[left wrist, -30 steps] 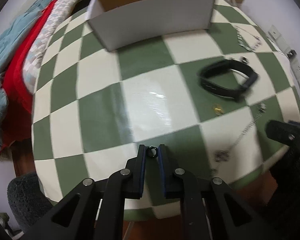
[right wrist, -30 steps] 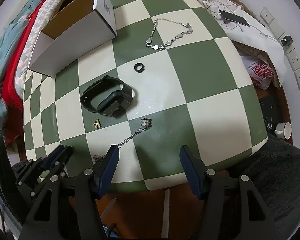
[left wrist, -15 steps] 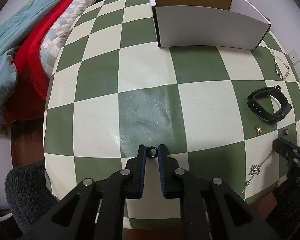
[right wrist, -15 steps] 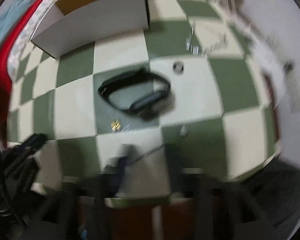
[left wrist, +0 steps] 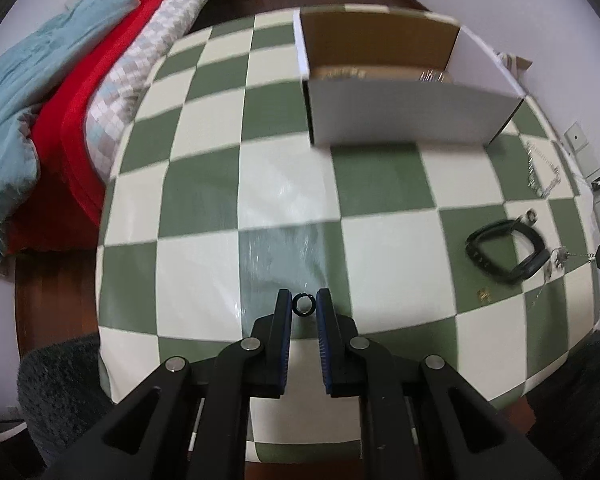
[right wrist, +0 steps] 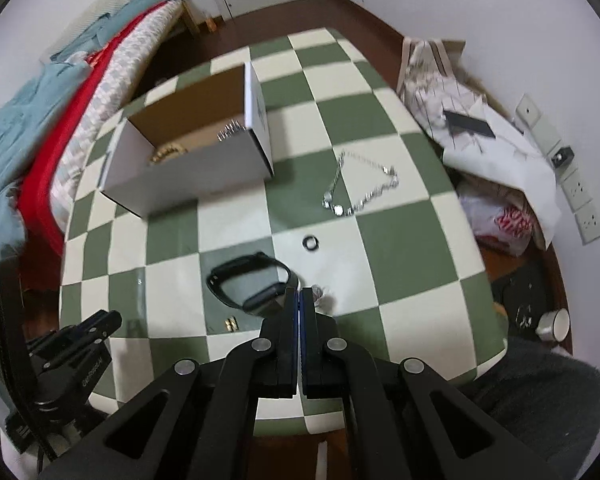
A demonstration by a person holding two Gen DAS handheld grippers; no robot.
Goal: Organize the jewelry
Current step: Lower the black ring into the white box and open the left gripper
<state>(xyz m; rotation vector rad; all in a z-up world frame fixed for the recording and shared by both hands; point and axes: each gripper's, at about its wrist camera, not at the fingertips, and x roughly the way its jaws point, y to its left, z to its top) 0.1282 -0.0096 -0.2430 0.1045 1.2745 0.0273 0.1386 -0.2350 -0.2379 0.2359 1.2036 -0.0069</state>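
My left gripper (left wrist: 303,305) is shut on a small black ring (left wrist: 303,304) and holds it above the checkered table (left wrist: 204,208). The open white box (left wrist: 400,120) stands at the far side; it also shows in the right wrist view (right wrist: 188,172) with some jewelry inside. My right gripper (right wrist: 300,294) is shut, its tips over a thin silver chain with a pendant (right wrist: 324,294), beside the black wristband (right wrist: 252,284). In the left wrist view the chain (left wrist: 560,260) hangs lifted near the wristband (left wrist: 504,252). A second black ring (right wrist: 311,243), a silver bracelet (right wrist: 360,188) and a gold earring (right wrist: 231,324) lie on the table.
A bed with red and teal bedding (left wrist: 60,100) lies left of the table. Bags and papers (right wrist: 480,152) sit to the right by the wall. A grey fuzzy seat (right wrist: 540,392) is at the near edge.
My right gripper has closed from wide open and moved forward over the chain. My left gripper, still holding the ring, has swung so the box is nearer ahead.
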